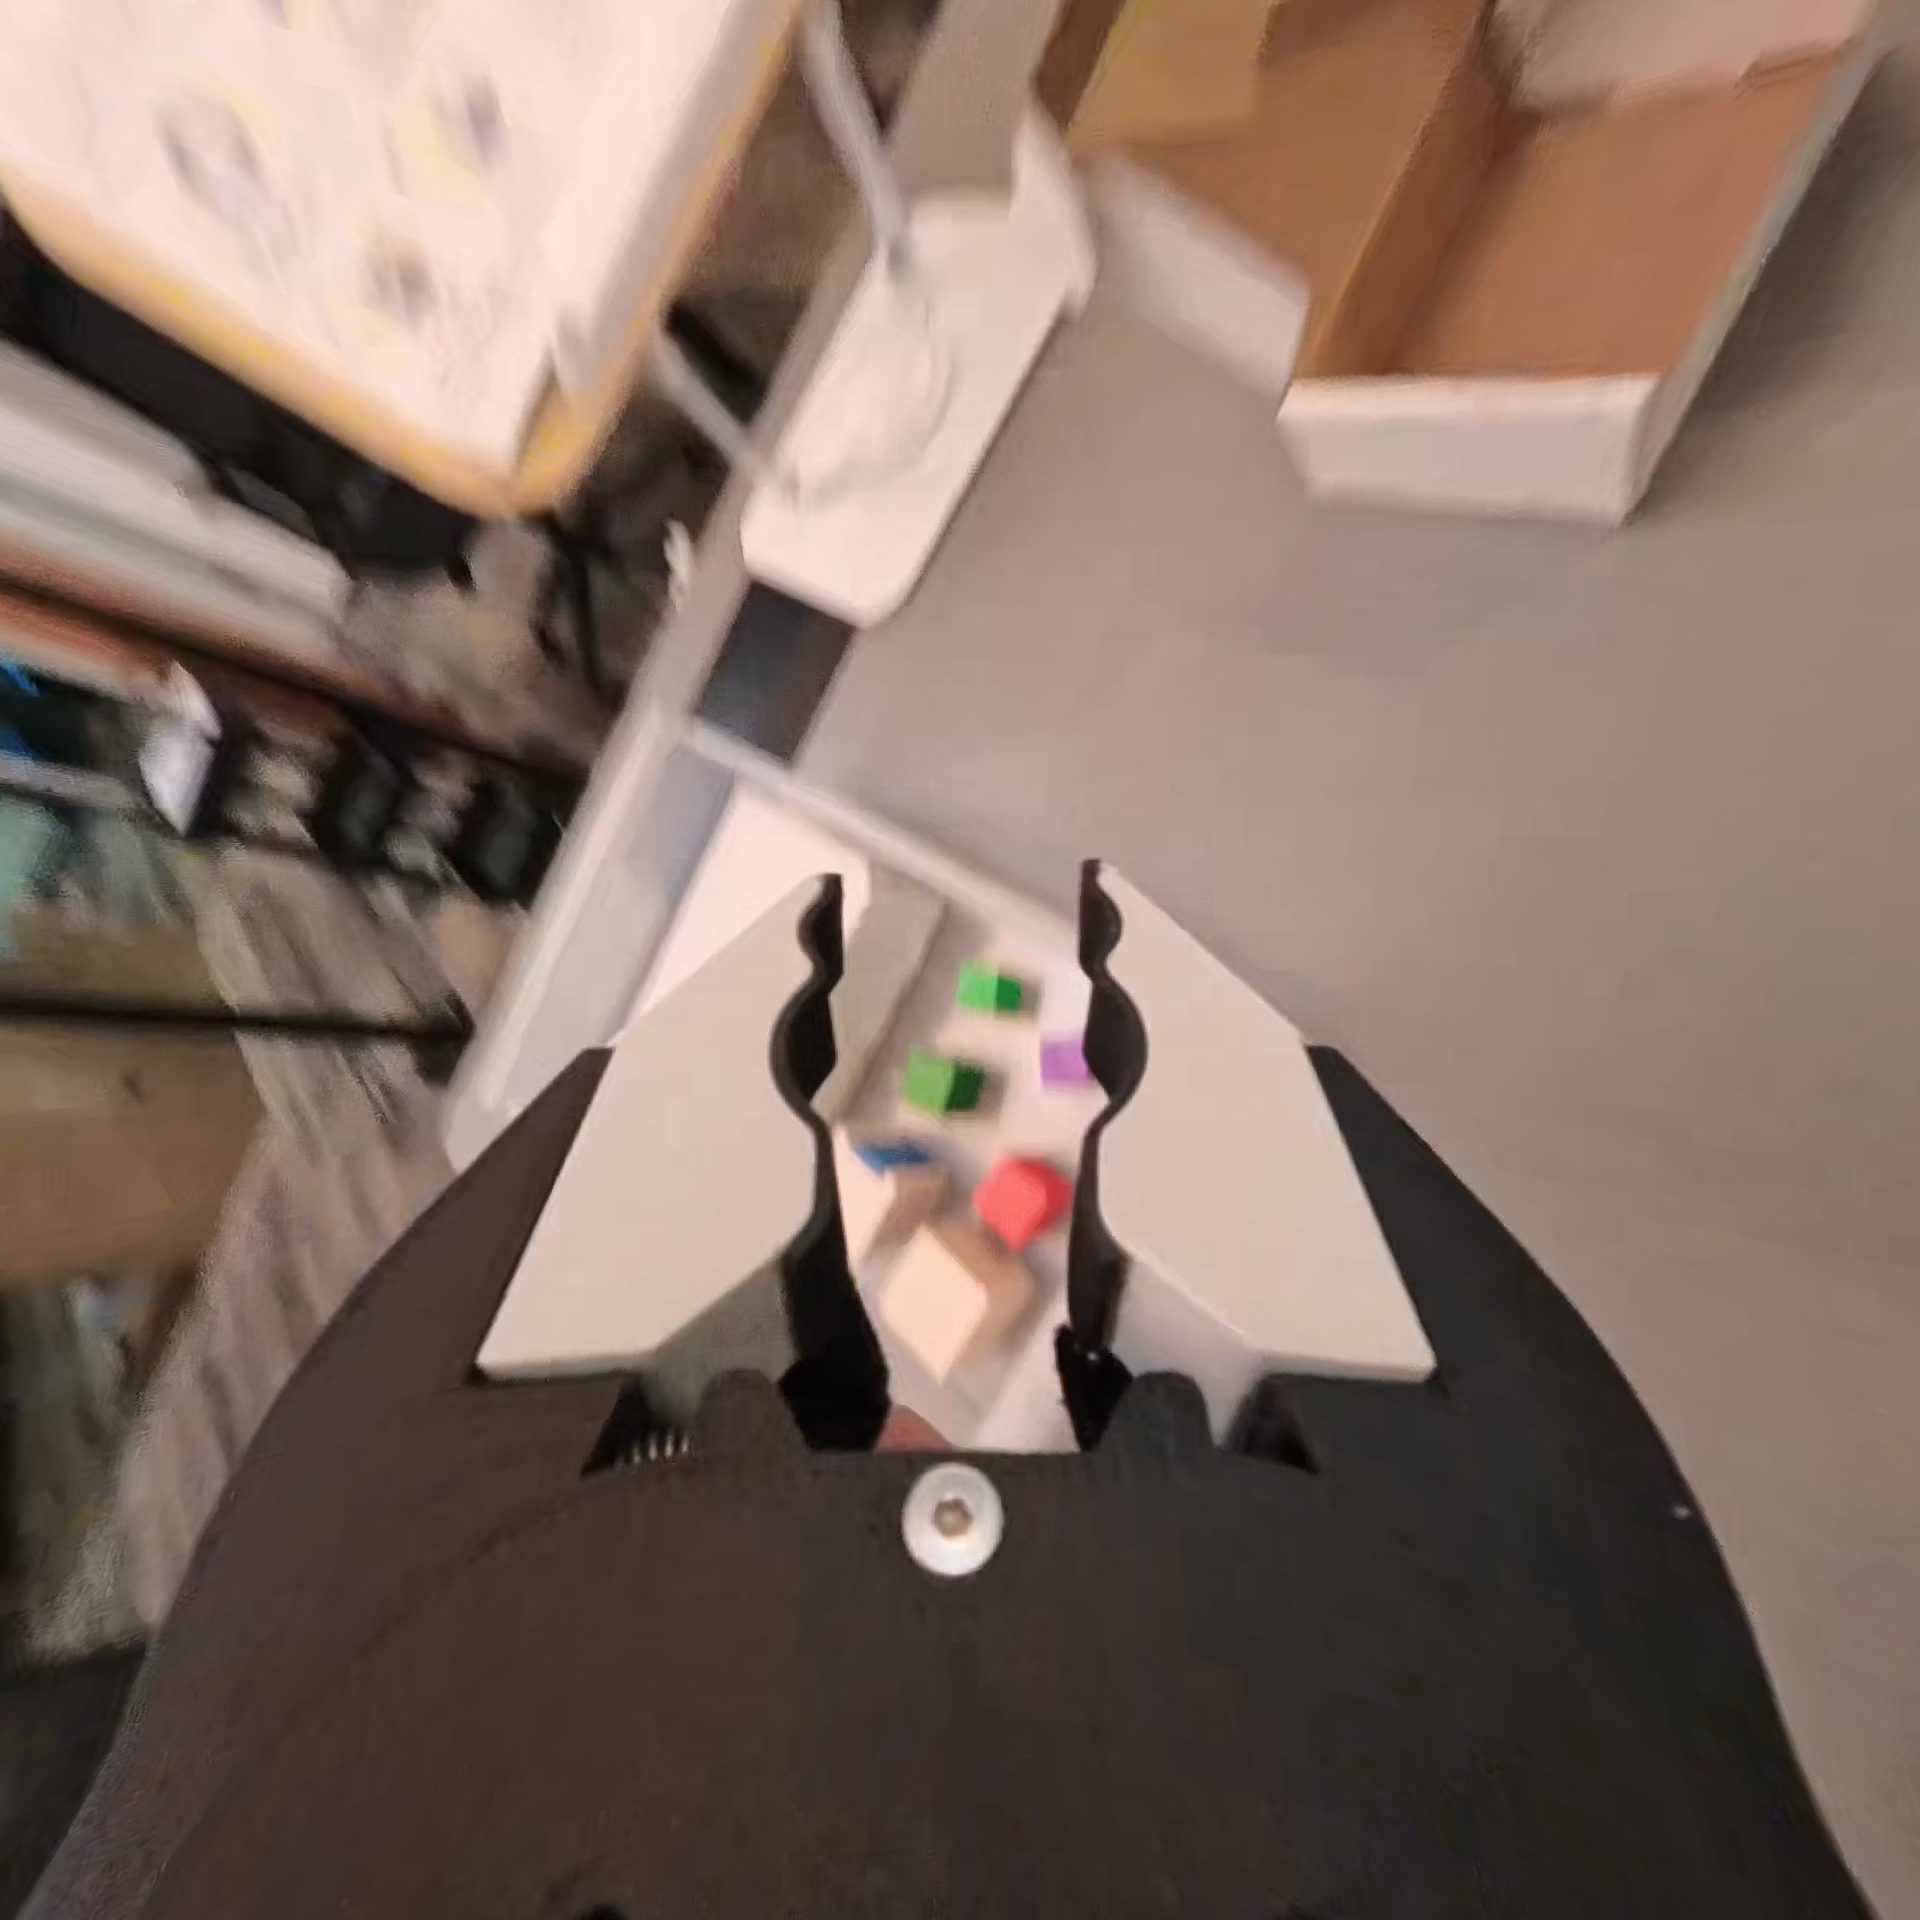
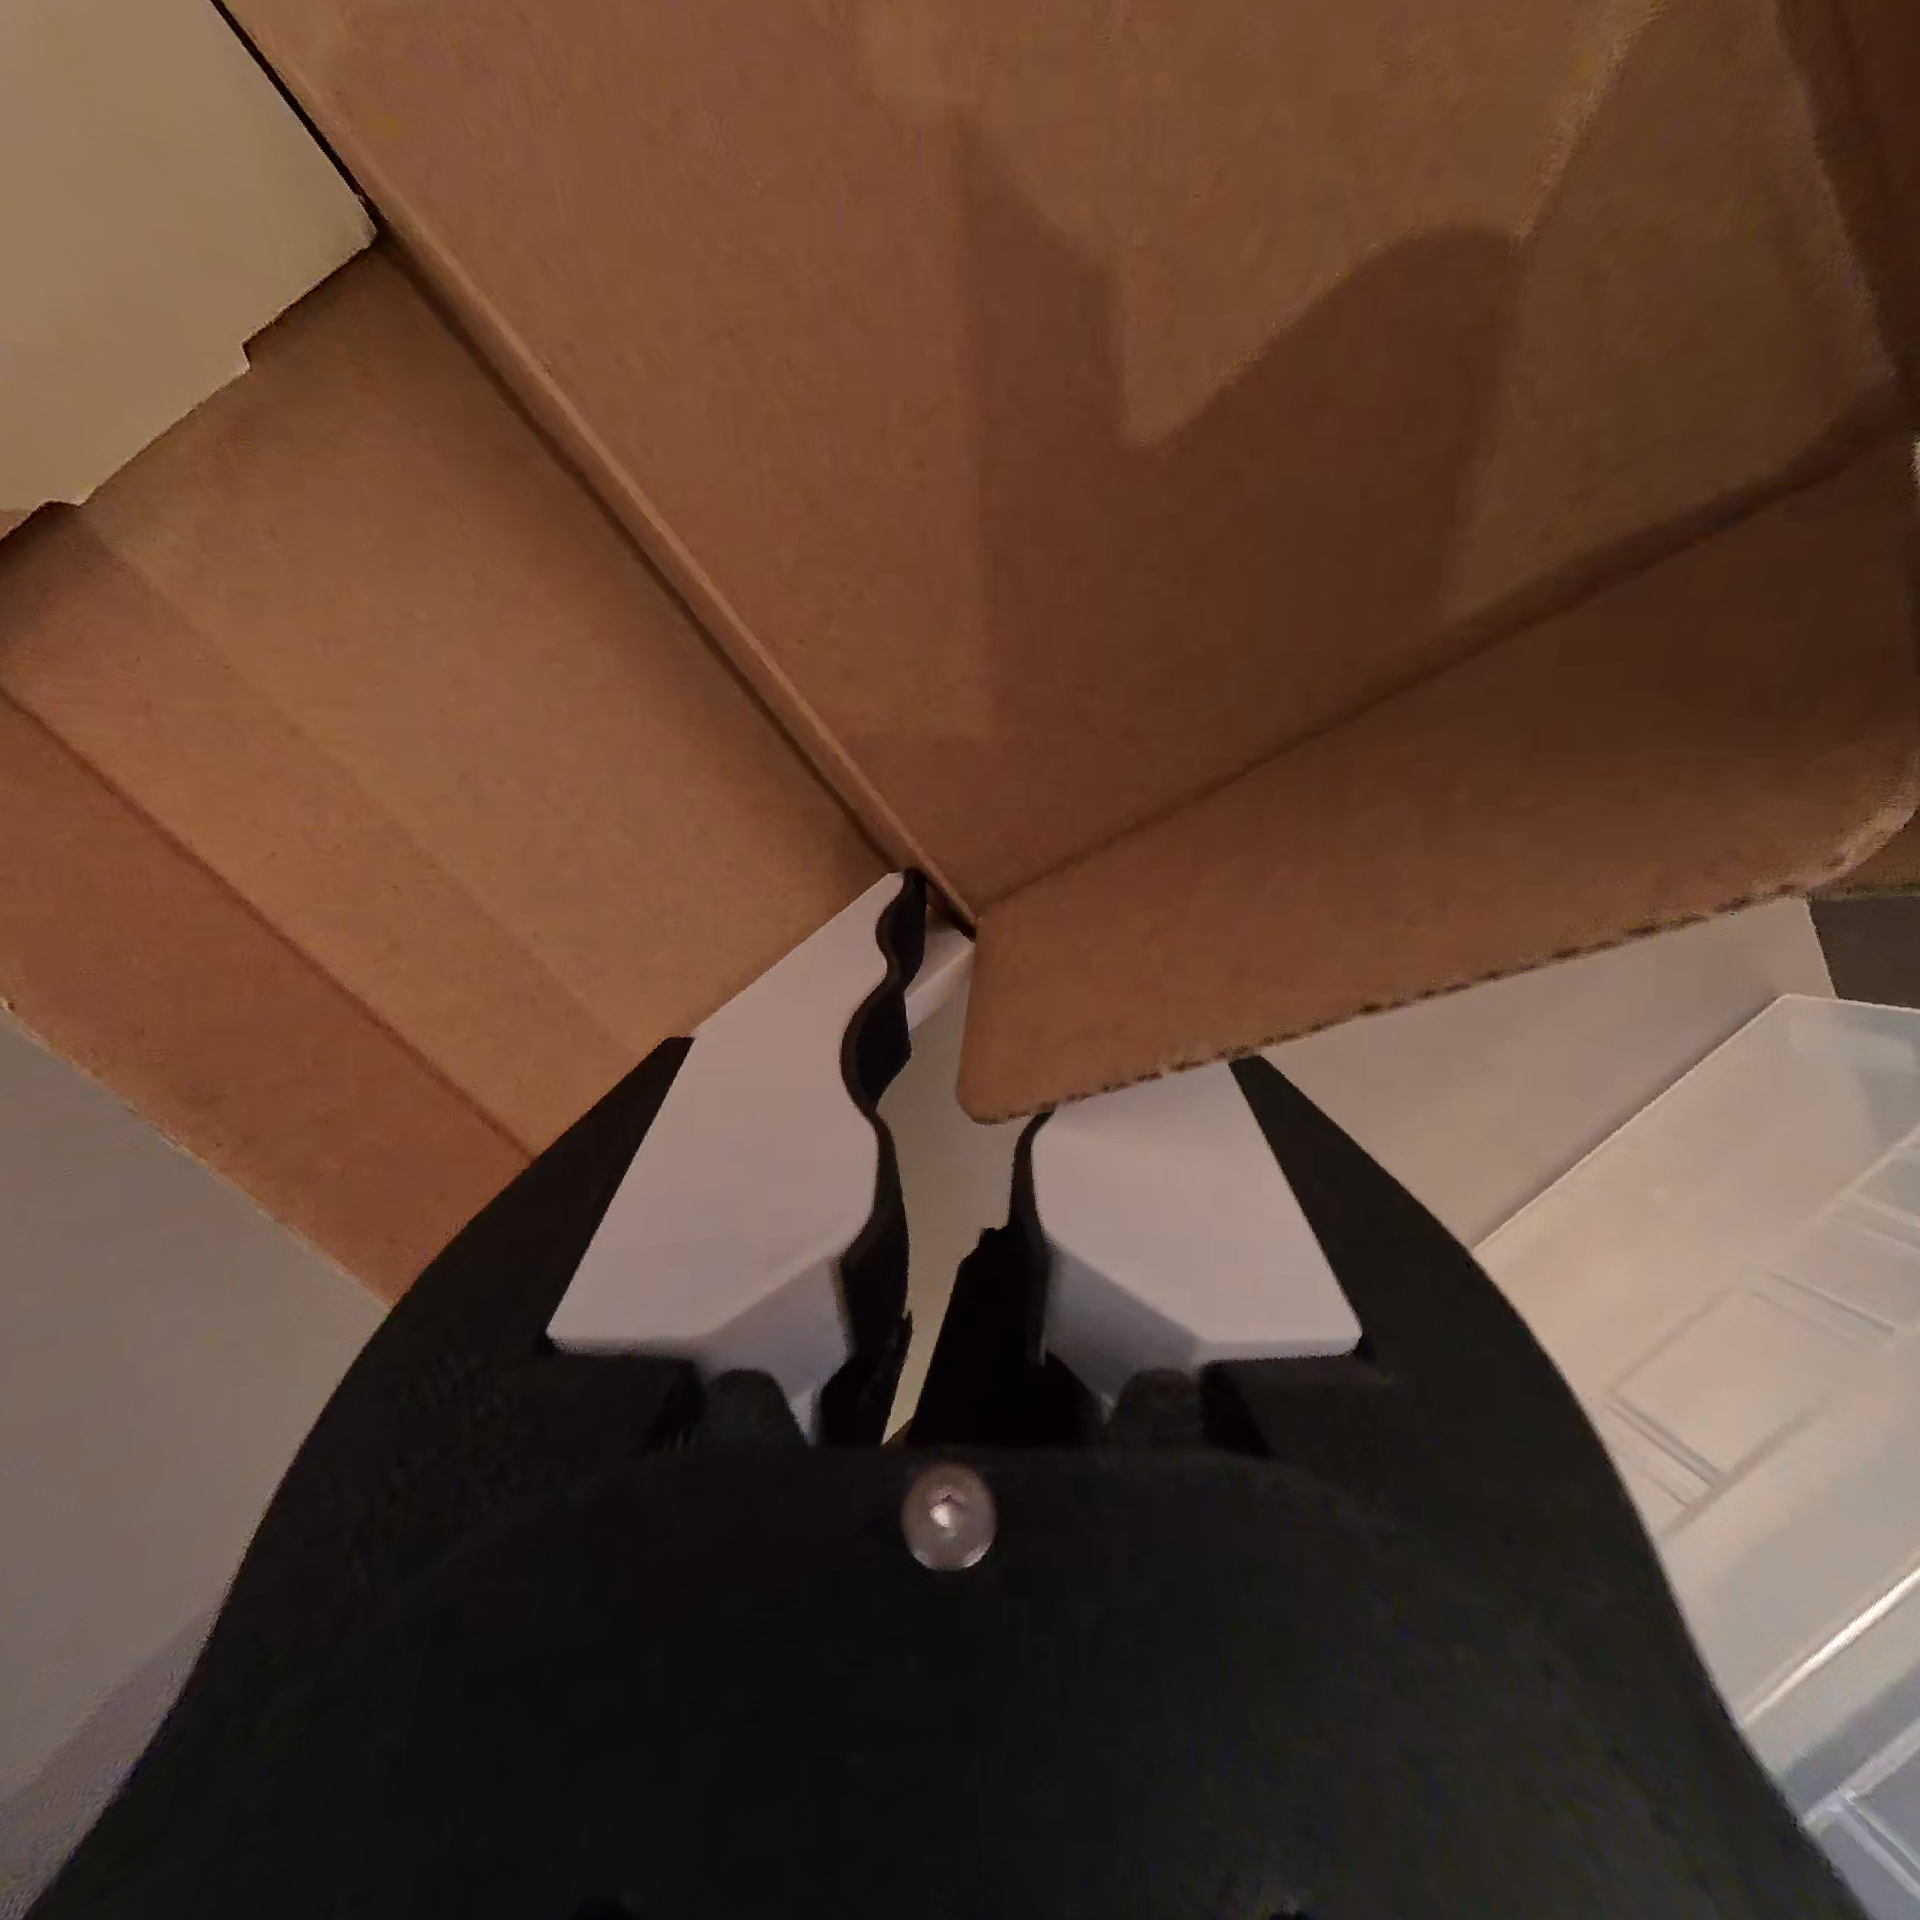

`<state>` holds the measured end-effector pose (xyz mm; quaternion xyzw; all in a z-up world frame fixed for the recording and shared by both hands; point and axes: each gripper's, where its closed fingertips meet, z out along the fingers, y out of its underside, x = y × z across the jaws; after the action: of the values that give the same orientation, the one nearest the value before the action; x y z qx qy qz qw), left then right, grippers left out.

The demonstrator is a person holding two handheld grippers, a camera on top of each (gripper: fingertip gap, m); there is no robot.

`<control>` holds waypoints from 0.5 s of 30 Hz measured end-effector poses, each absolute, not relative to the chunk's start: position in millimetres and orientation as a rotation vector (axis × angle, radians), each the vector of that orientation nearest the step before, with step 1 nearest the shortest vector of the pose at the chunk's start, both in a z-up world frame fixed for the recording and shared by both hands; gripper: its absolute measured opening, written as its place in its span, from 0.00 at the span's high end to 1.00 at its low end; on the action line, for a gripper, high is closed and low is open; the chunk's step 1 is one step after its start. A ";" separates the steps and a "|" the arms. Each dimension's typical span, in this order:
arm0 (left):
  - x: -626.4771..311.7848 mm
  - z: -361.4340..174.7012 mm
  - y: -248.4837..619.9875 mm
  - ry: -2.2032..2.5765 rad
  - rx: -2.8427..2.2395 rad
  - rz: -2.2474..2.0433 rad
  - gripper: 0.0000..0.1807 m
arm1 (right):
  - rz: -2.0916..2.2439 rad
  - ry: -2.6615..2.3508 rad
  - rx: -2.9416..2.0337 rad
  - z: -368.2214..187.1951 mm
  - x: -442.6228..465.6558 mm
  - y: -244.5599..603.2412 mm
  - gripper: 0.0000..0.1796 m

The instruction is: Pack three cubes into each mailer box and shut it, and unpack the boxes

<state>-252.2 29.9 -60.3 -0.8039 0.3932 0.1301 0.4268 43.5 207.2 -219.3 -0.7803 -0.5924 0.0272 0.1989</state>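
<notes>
My left gripper hangs with its jaws apart and nothing between them. Straight ahead through the gap lie the small coloured and plain wooden cubes: a pale wooden cube nearest, then a red cube and a blue one, then two green cubes and a purple cube beyond. They sit in a white tray; the view is blurred. Well beyond, up and to the right on the grey tabletop, an open white mailer box with a brown cardboard inside waits.

My right gripper is at that box or another: its jaws are nearly together, and the brown cardboard side flap covers the right fingertip, so I cannot tell if they pinch it. I judge the left is nearer the cubes, and should drop straight forward.
</notes>
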 end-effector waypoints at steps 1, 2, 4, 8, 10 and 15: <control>-275.4 -70.2 27.7 0.937 -2.107 0.298 0.79 | 0.080 -1.667 -2.179 -219.5 42.8 207.4 0.95; -298.5 -80.9 28.4 0.877 -2.193 0.290 0.78 | 0.089 -1.671 -2.180 -219.7 42.2 207.6 0.95; -334.6 -107.6 32.3 0.750 -2.351 0.268 0.72 | 0.102 -1.676 -2.175 -219.5 40.7 207.6 0.95; -365.9 -150.2 49.5 0.758 -2.493 0.351 0.66 | 0.100 -1.676 -2.168 -219.0 40.2 207.4 0.95; -381.7 -168.0 53.2 0.811 -2.577 0.413 0.65 | 0.102 -1.677 -2.162 -218.6 39.9 207.5 0.95; -413.0 -197.9 56.7 1.123 -2.667 0.541 0.60 | 0.112 -1.693 -2.148 -218.2 37.8 206.9 0.95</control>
<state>-413.0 56.7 -197.9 -0.9015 0.3796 0.1828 0.0985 37.8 206.9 -218.2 -0.7687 -0.6060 0.0400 0.2008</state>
